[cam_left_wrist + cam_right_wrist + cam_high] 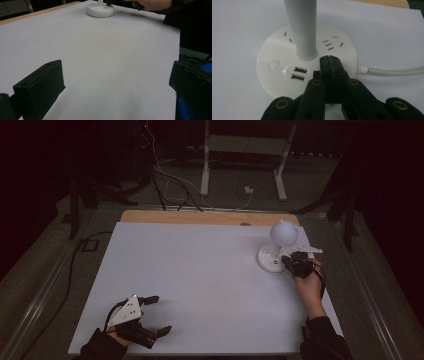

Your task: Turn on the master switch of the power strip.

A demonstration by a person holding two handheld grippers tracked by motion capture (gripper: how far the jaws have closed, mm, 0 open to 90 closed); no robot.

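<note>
Lamp base (287, 72), round and white with two USB ports (298, 74) and a button (273, 64), sits at the table's (200, 270) far right. Right gripper (329, 58) rests on it beside the stem (303, 27), jaws pressed together. Left gripper (156, 315) hovers near-left, jaws spread wide, empty.

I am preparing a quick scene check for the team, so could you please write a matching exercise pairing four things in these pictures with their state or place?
Things:
1. left gripper
2. right gripper
3. lamp base
4. white cord

States or places:
A. jaws closed, tips over the lamp base
B. leaves the side of the base
C. jaws wide apart, nothing between them
D. round, with two USB ports

Pairs: 1-C, 2-A, 3-D, 4-B
</note>
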